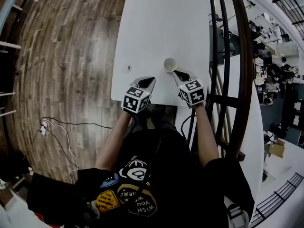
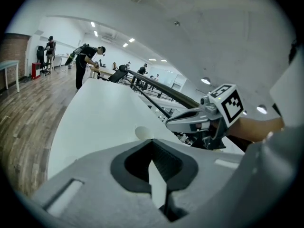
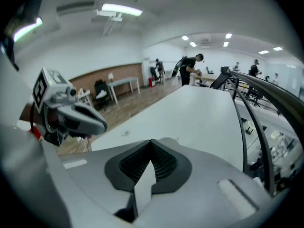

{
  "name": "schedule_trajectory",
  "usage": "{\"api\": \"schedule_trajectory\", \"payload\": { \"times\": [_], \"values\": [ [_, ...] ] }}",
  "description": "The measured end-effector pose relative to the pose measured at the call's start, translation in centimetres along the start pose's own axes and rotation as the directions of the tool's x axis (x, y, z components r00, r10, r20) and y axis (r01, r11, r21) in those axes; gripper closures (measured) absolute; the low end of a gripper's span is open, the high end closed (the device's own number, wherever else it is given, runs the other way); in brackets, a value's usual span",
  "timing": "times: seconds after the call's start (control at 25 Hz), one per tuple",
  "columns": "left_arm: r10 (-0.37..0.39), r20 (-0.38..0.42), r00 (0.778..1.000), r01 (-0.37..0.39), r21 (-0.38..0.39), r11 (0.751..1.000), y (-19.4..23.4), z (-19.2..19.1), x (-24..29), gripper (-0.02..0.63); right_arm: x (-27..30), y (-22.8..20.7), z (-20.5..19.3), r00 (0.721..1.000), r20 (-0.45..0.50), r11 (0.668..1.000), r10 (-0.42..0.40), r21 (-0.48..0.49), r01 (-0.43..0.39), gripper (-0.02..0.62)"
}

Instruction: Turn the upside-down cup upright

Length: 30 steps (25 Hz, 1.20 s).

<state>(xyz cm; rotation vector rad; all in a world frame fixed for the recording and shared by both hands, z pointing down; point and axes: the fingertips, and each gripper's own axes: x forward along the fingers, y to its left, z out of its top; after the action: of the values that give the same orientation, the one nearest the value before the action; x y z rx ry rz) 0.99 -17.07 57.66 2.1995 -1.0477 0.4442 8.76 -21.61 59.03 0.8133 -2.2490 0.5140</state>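
Head view: the small cream round cup (image 1: 170, 64) stands on the white table (image 1: 156, 23), at eleven o'clock just beside the right gripper (image 1: 178, 73) and at one o'clock from the left gripper (image 1: 149, 81). Left gripper view: jaws pressed together on nothing, cup at twelve o'clock just past their tips. Right gripper view: jaws closed, nothing between them.

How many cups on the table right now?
1. The cup sits near the table's edge nearest the person, close to the right gripper. No others show in any view.
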Motion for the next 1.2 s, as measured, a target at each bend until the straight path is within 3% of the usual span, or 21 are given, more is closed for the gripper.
{"api": "schedule_trajectory", "payload": {
  "times": [0.12,0.24,0.4,0.64,1.0,1.2],
  "values": [
    [-0.003,0.056,0.998,0.000,0.055,0.998,-2.2,1.5,-1.7,0.601,-4.5,1.3,1.7,0.968,0.248,0.983,-0.035,0.181,-0.011,0.597],
    [0.002,0.098,0.995,-0.011,0.090,0.996,-3.6,2.1,-3.1,0.601,-7.4,3.1,2.3,0.919,0.381,0.953,-0.104,0.303,-0.018,0.597],
    [0.027,0.139,0.990,-0.047,0.138,0.989,-4.8,1.3,-4.8,0.601,-9.0,6.7,1.2,0.899,0.399,0.938,-0.179,0.345,0.034,0.597],
    [0.021,0.171,0.985,-0.040,0.111,0.993,-7.4,0.5,-7.3,0.601,-11.9,11.5,0.3,0.883,0.446,0.949,-0.143,0.316,-0.007,0.597],
    [0.063,0.216,0.974,-0.103,0.178,0.979,-16.1,-2.8,-11.3,0.601,-19.6,14.1,-3.6,0.866,0.467,0.951,-0.180,0.306,0.033,0.598],
    [0.097,0.238,0.966,-0.149,0.213,0.966,-20.0,-5.1,-13.5,0.601,-23.1,16.6,-5.3,0.840,0.521,0.948,-0.150,0.318,-0.028,0.598]
  ]
}}
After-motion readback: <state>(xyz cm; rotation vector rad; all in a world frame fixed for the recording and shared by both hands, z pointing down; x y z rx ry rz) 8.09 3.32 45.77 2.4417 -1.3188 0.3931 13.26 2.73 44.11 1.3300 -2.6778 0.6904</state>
